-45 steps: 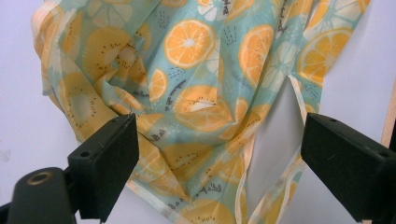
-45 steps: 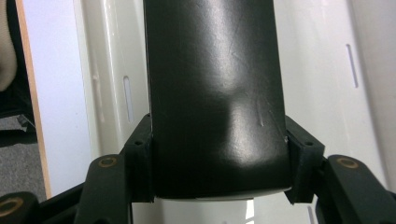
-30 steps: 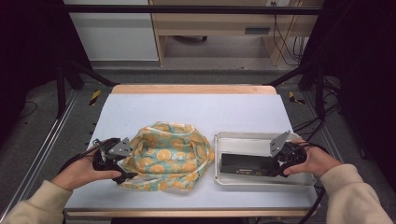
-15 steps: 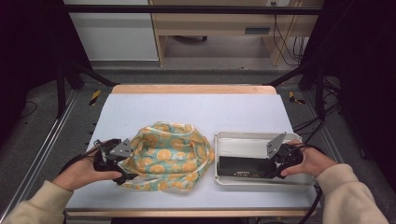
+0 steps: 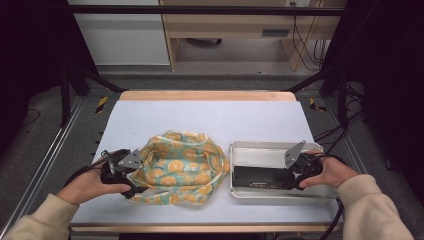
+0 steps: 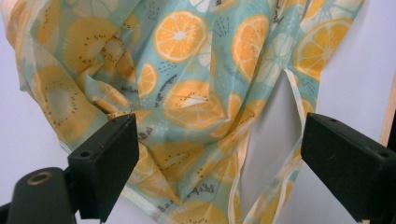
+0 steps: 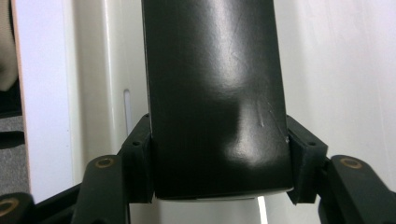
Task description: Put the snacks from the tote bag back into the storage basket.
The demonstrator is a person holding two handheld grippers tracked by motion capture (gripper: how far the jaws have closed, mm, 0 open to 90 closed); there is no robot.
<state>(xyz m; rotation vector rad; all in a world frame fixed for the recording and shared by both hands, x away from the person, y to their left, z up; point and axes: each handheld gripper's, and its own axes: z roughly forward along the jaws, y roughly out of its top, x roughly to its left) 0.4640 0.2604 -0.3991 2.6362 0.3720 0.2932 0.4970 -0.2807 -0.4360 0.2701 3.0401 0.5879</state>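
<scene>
Right gripper (image 7: 219, 196) squeezes a black box (image 7: 215, 93) in the white tray (image 5: 280, 192) on the pale table (image 5: 210, 117); the box's writing is too small to read.

It looks like a lab: a white table (image 5: 210, 120) inside a black metal frame (image 5: 200, 10), with loose cables (image 5: 300, 40) on the floor.

table (image 5: 210, 117) | fruit-print cloth (image 5: 182, 167) | white tray (image 5: 260, 155)

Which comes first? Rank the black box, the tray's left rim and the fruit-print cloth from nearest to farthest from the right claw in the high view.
1. Black box: between the right claw's jaws, inside the tray.
2. Tray's left rim: farther left.
3. Fruit-print cloth: farthest left, on the table.
</scene>
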